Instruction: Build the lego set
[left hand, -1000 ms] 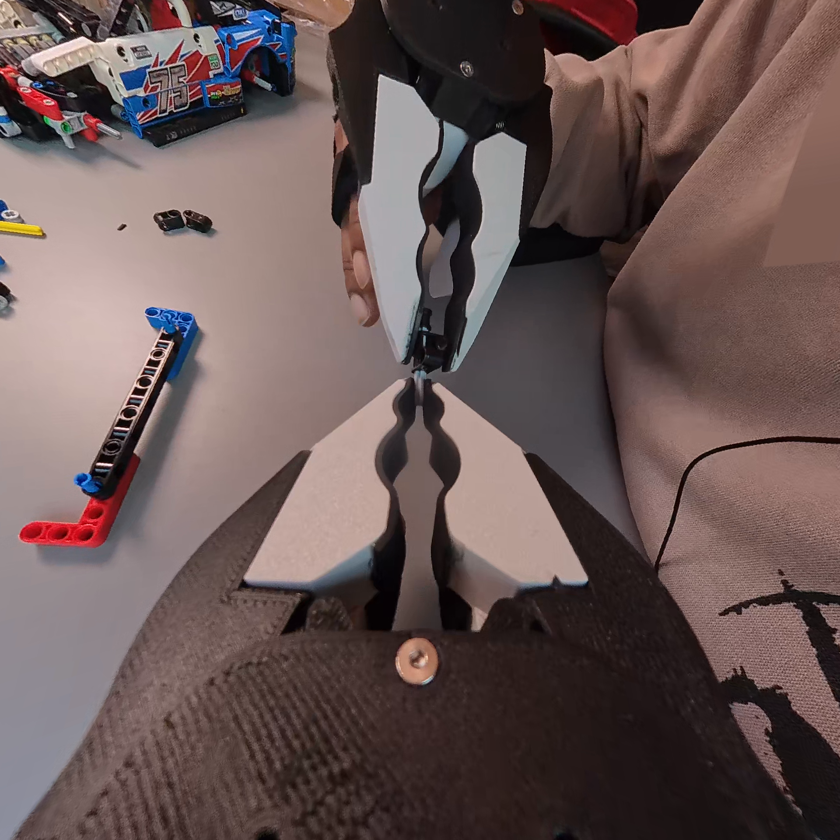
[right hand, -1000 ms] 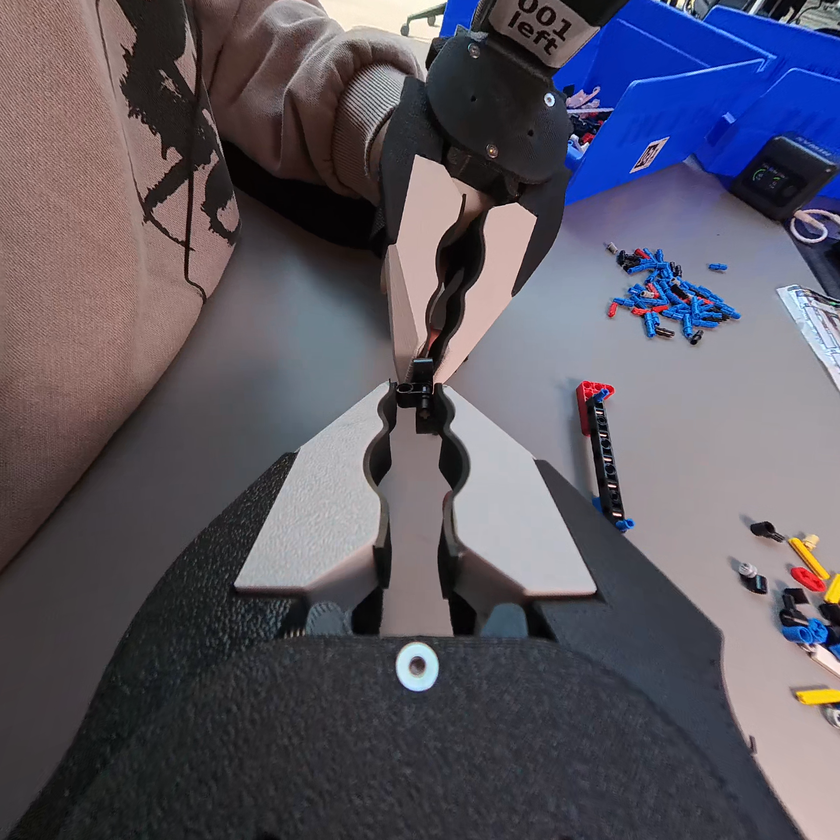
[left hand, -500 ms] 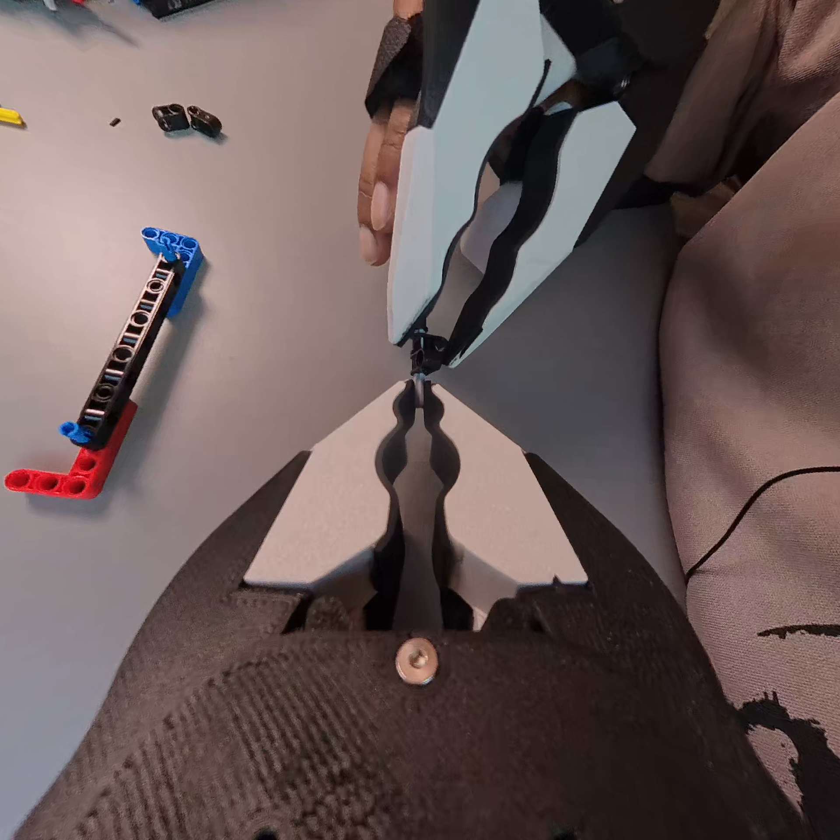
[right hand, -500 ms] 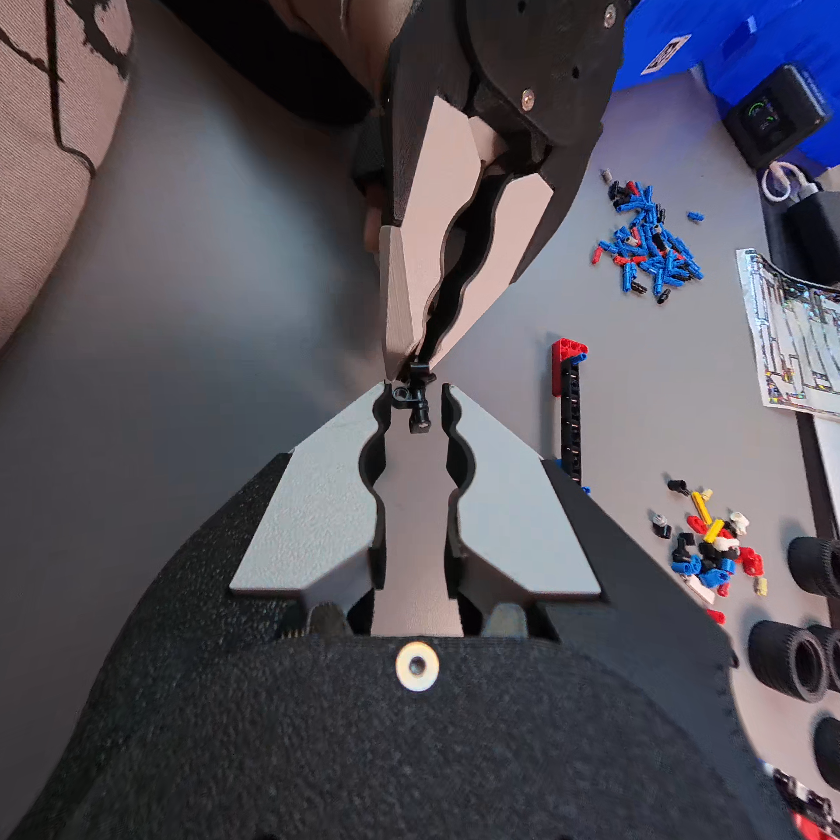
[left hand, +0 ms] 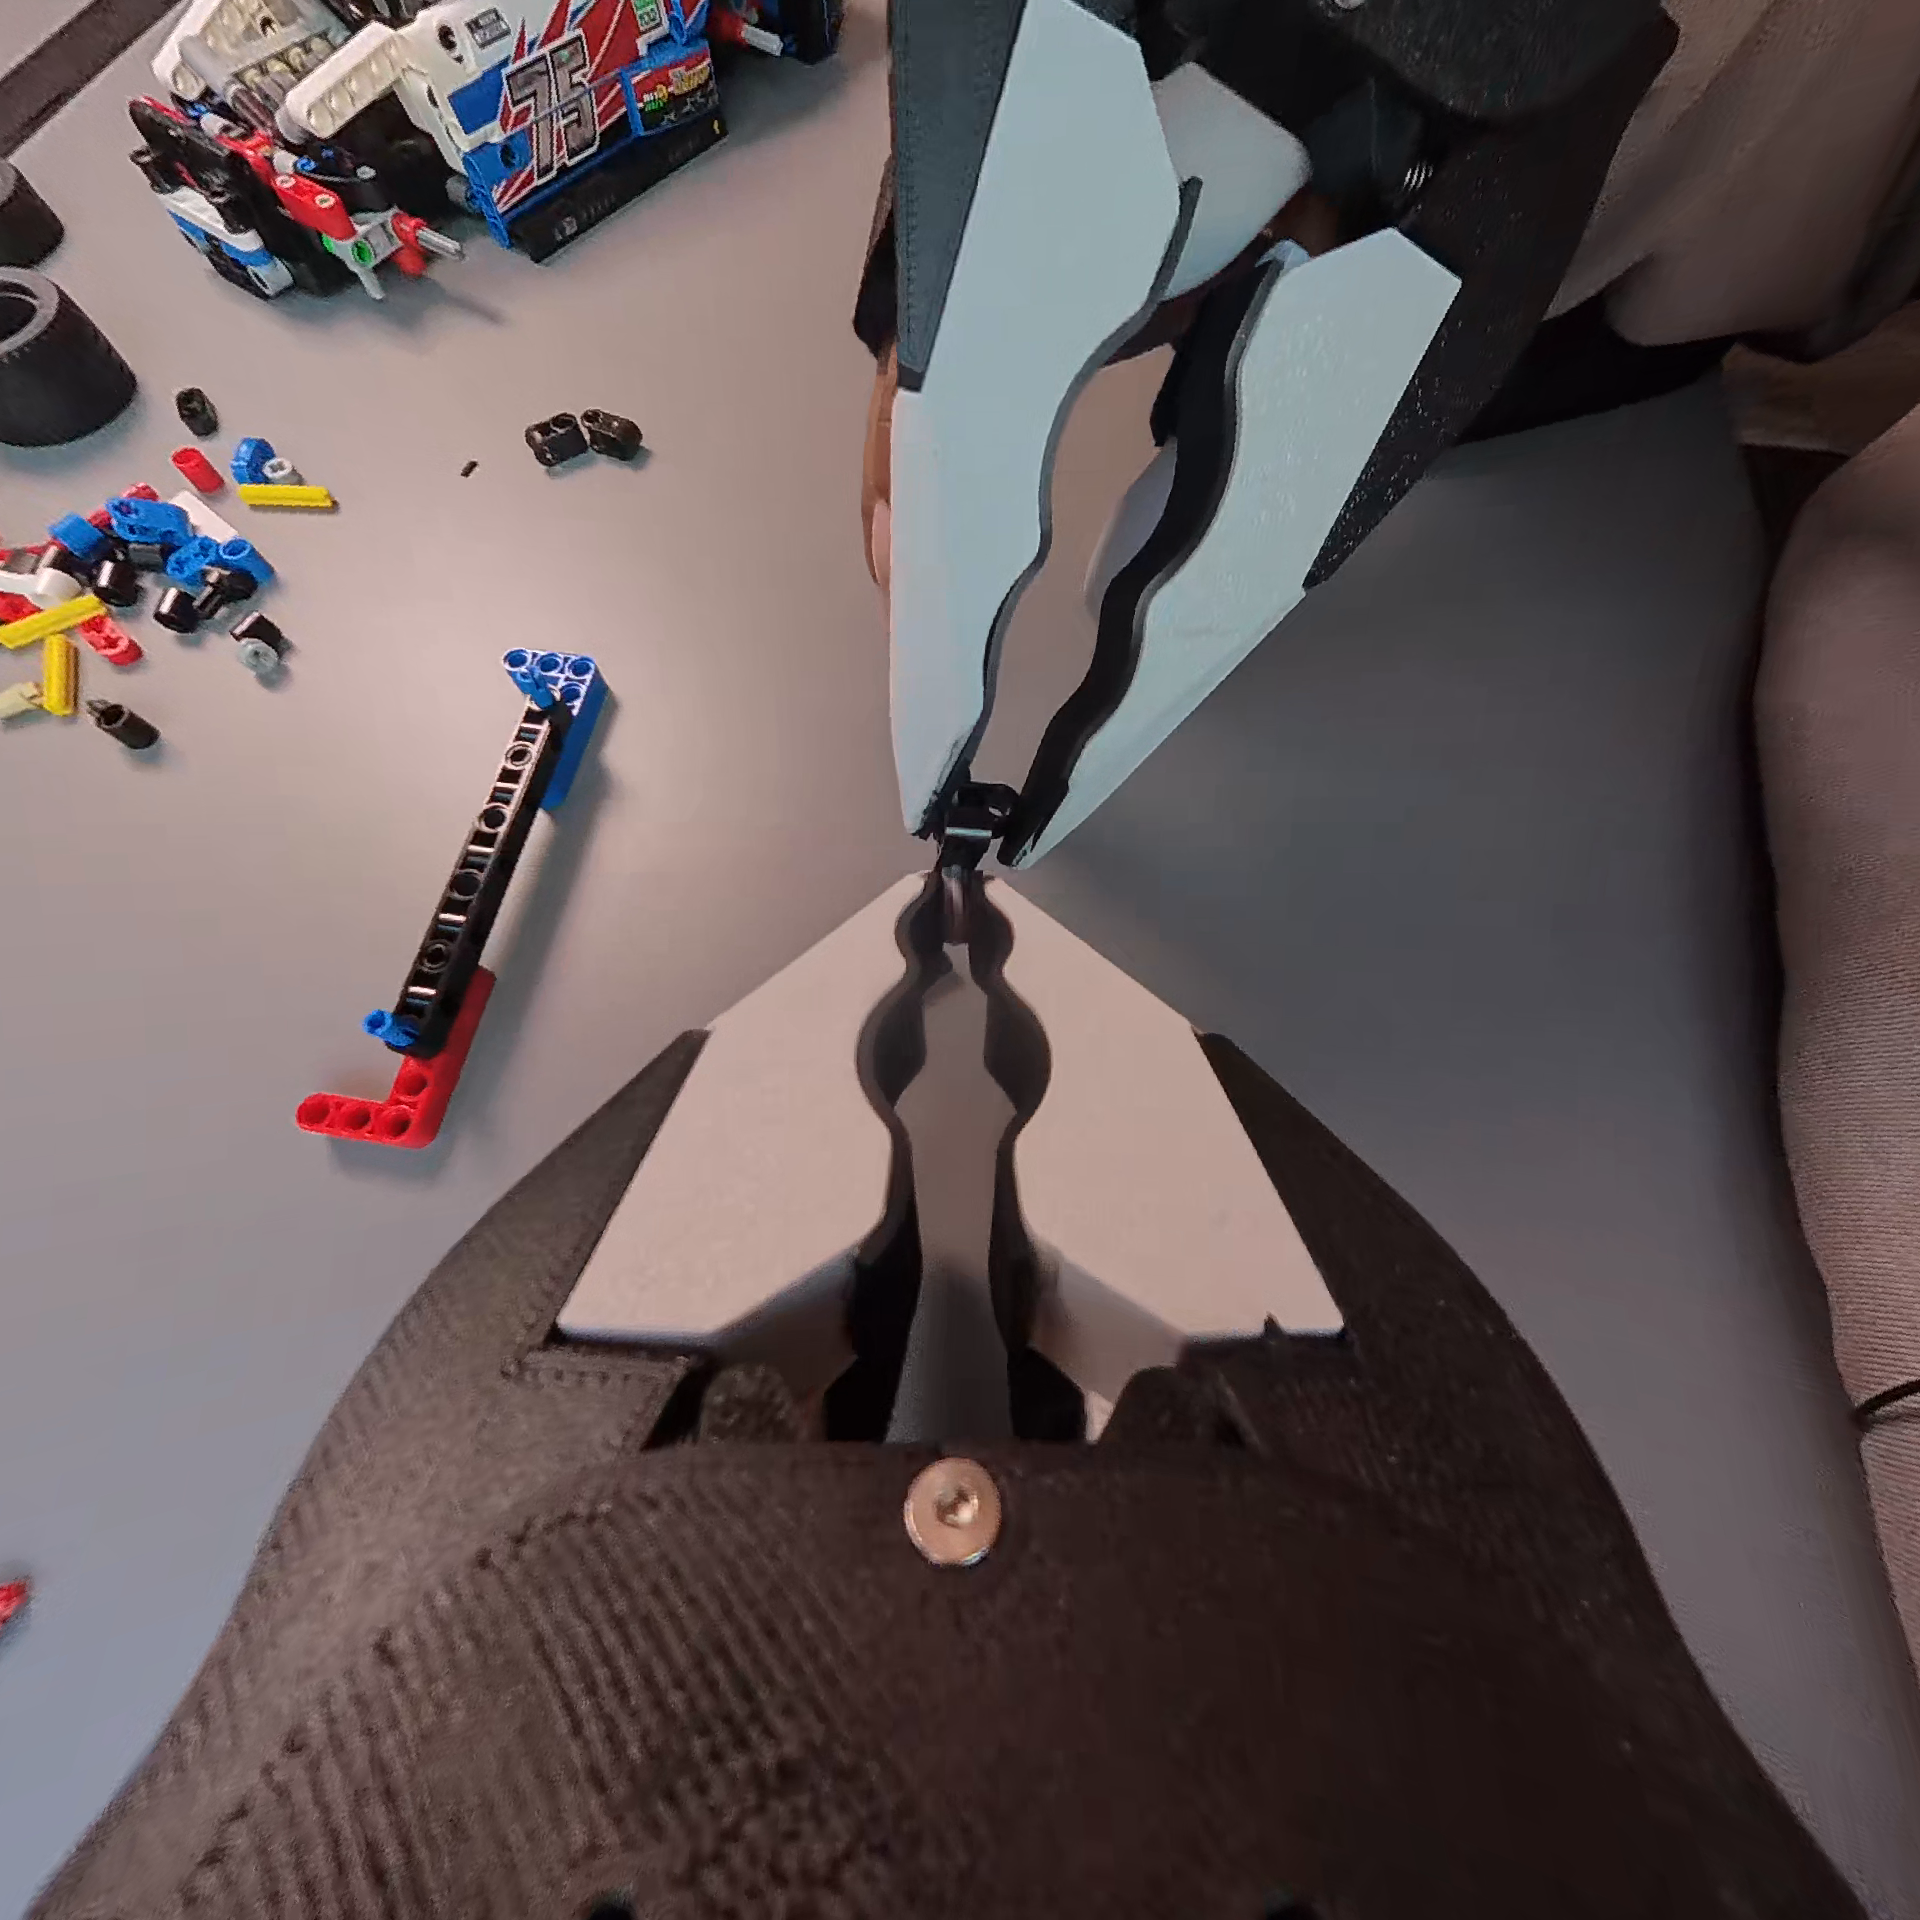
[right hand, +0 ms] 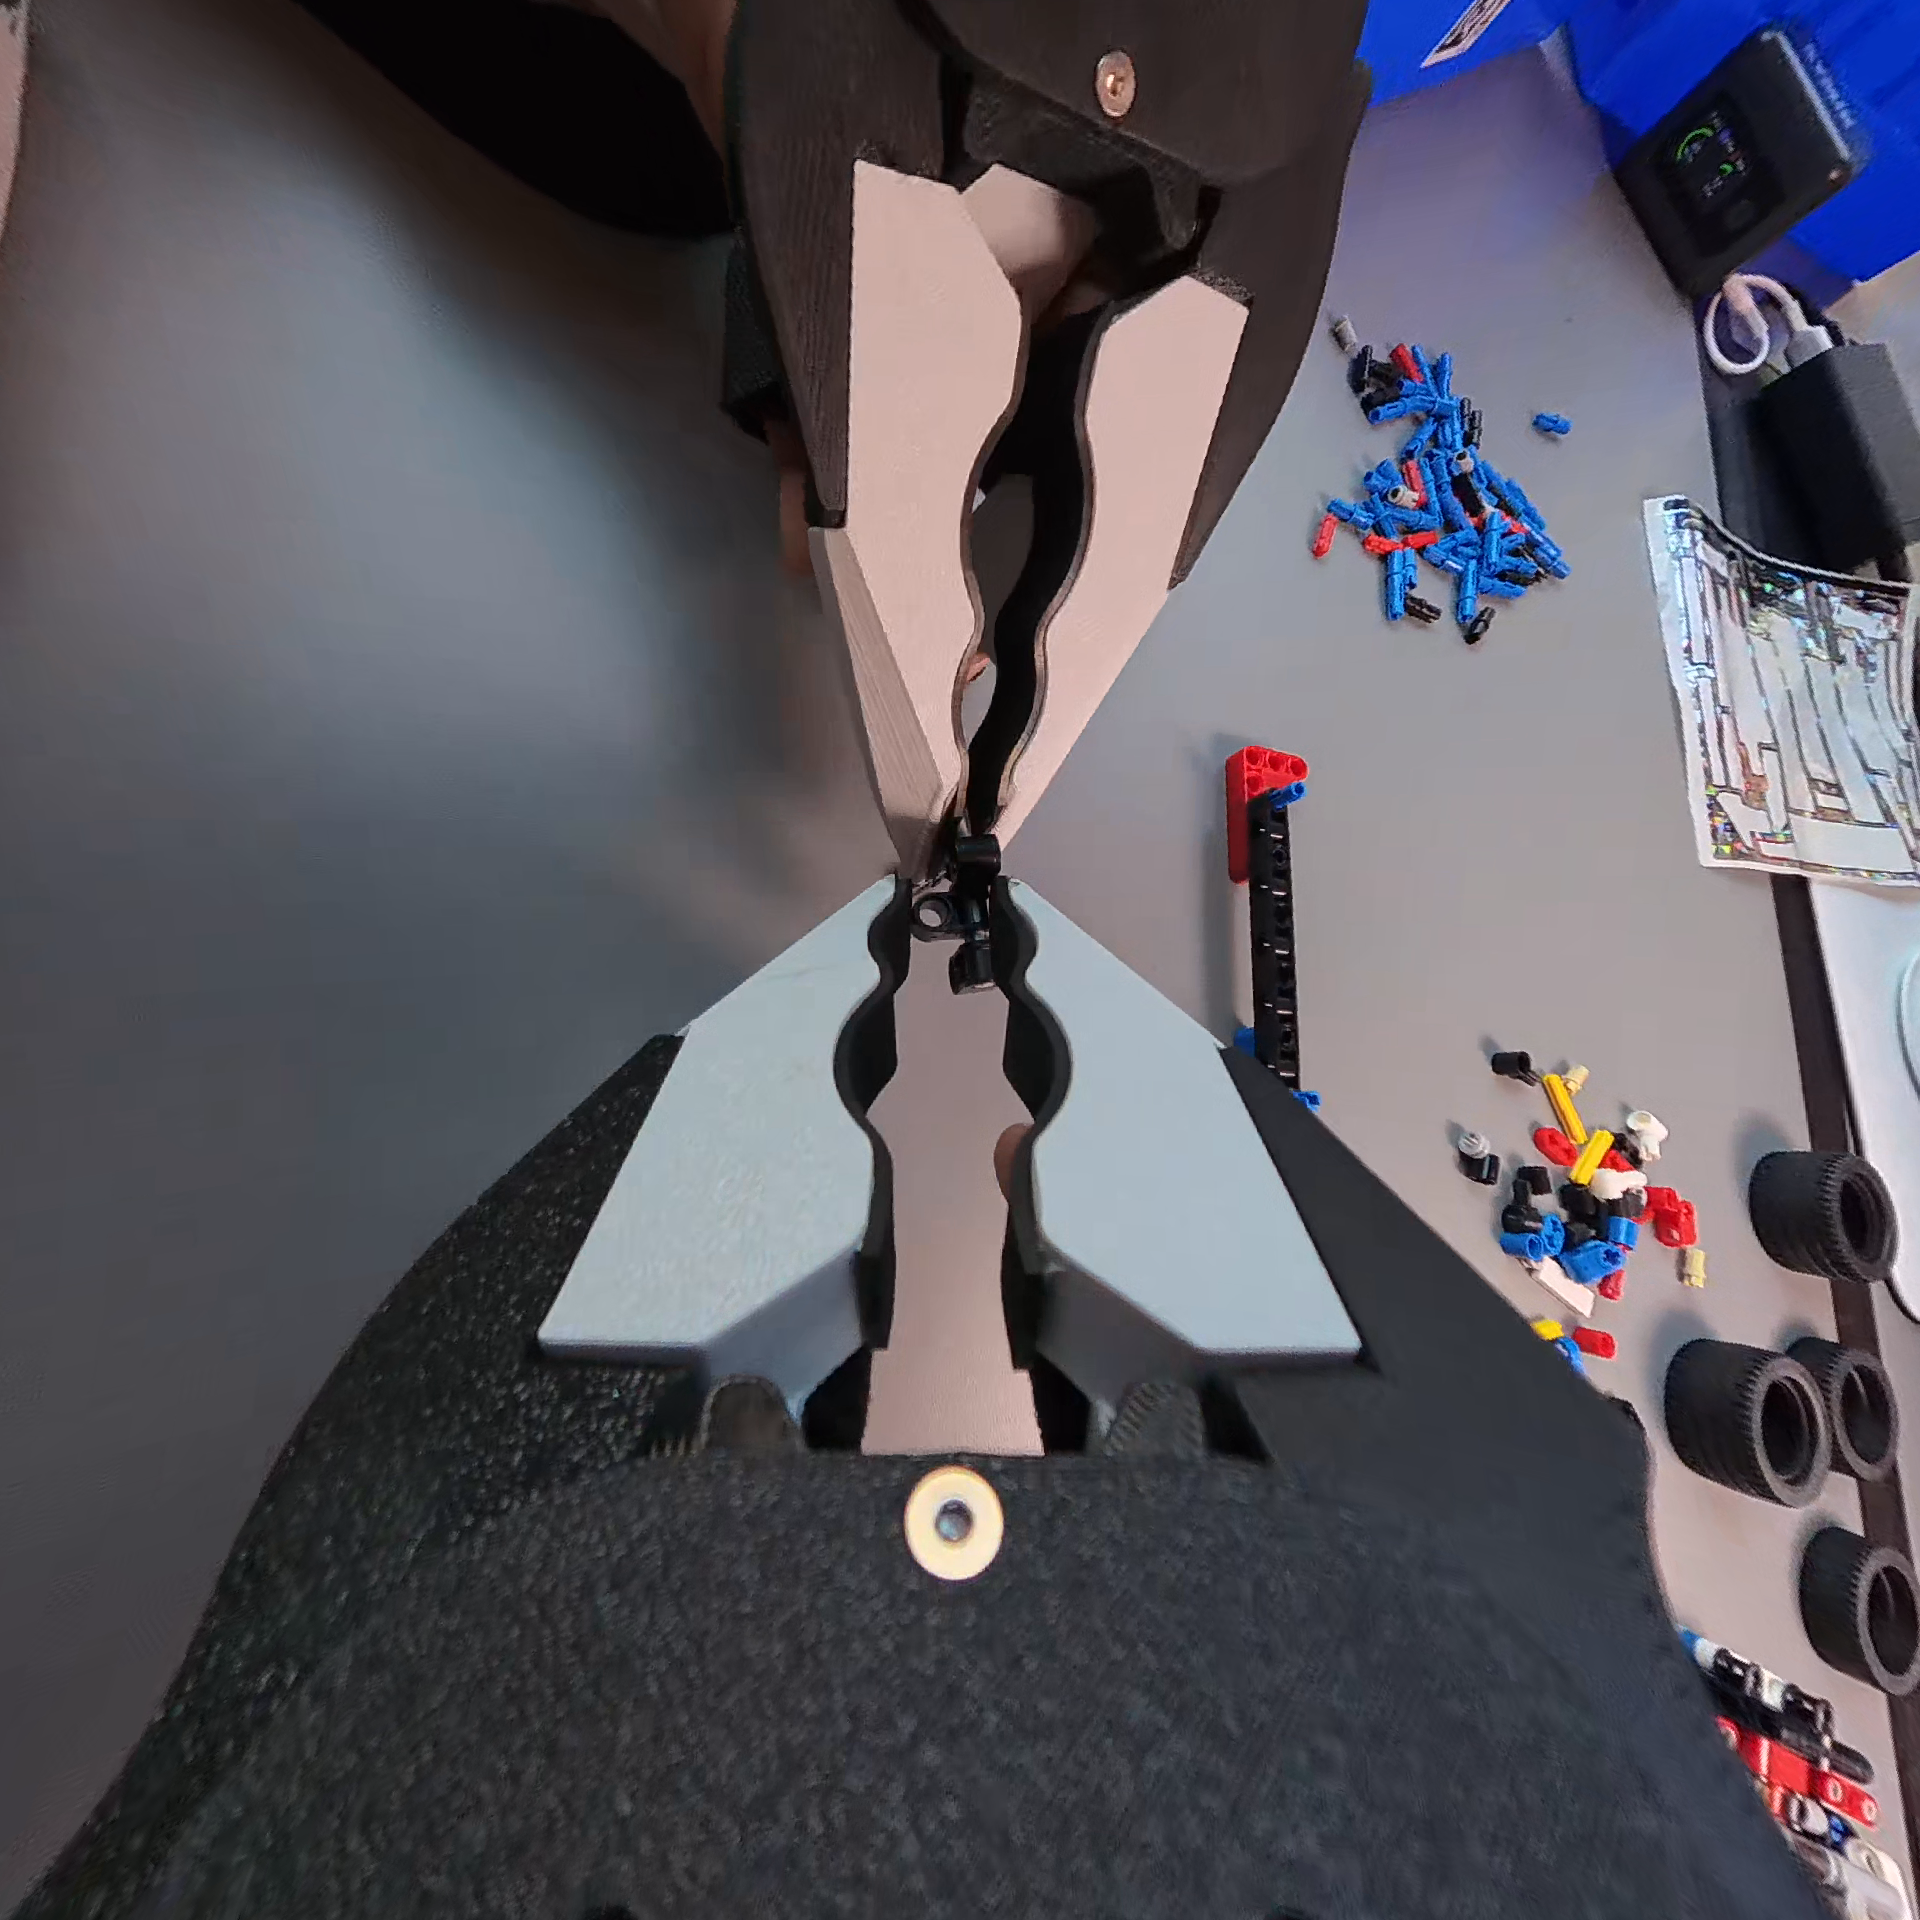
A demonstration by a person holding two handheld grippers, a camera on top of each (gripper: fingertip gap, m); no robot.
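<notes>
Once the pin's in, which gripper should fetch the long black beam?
Probably left: the left gripper only pinches the end of the pin, while the right gripper clamps the black connector. The black beam lies beside both.
</notes>
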